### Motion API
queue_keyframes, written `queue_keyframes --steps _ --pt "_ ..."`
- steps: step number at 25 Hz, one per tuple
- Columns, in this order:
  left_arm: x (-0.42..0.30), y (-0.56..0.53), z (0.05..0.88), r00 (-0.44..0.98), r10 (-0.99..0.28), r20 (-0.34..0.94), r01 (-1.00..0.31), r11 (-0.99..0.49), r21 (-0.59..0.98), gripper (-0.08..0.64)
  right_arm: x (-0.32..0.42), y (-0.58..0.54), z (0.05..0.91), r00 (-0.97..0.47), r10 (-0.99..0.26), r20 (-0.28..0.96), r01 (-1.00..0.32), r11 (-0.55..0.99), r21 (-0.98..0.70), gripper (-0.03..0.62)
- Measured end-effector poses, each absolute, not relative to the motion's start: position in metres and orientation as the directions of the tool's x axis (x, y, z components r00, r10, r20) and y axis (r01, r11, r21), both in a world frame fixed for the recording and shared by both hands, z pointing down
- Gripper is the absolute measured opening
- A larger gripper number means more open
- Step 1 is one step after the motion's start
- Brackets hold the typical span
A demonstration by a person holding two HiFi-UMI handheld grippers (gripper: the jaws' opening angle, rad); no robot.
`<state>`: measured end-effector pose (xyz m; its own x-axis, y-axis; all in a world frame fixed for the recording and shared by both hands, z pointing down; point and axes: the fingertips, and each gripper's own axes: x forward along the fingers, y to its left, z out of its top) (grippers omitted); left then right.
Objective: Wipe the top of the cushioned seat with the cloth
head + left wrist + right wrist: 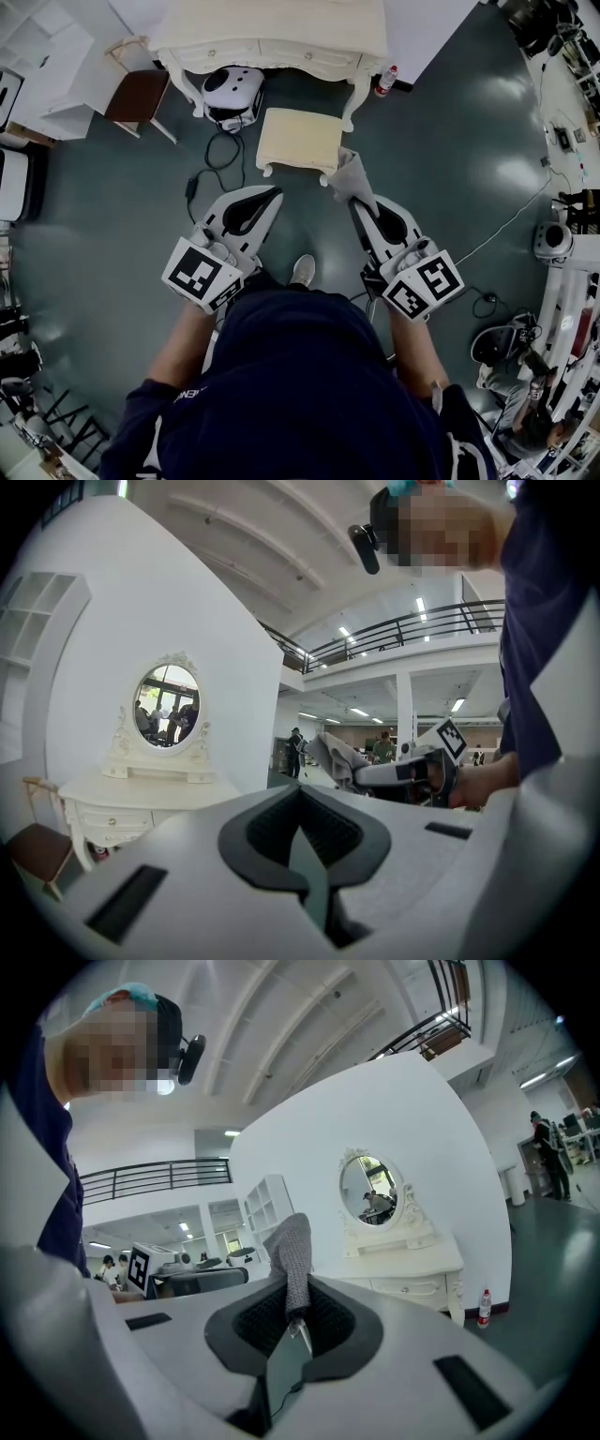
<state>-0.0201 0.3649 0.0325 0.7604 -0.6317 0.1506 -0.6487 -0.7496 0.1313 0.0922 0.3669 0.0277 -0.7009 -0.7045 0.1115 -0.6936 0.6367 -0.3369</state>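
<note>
Okay, right gripper (pixel 360 201) pinches the grey cloth (pixel 352 176) between its jaws, and the cloth sticks up past the tips. The cushioned seat (pixel 298 139) sits on the floor at 12 o'clock from the person. The cloth overlaps its 4 o'clock corner; contact is unclear. Left gripper (pixel 270 194) has its jaws pressed together on nothing and is at the seat's 7 o'clock, apart from it. The dressing table (pixel 272 37) stands just behind the seat. A round white machine (pixel 232 93) is at the seat's 10 o'clock, a black cable (pixel 208 161) at 8, a bottle (pixel 384 81) at 2. A brown chair (pixel 137 95) stands farther off at 9.
</note>
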Motion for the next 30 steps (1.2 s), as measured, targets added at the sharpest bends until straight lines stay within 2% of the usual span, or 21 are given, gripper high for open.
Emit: queue_keyframes --steps 16,30 --pt "-0.005 0.350 0.036 0.739 -0.653 0.167 -0.672 -0.731 0.116 0.008 0.124 0.346 0.035 -0.701 -0.706 0.101 -0.687 0.630 -0.363 0.041" --pt "-0.019 0.264 0.059 0.754 -0.635 0.168 -0.656 -0.736 0.166 0.008 0.116 0.260 0.053 -0.672 -0.725 0.148 -0.719 0.593 -0.362 0.041"
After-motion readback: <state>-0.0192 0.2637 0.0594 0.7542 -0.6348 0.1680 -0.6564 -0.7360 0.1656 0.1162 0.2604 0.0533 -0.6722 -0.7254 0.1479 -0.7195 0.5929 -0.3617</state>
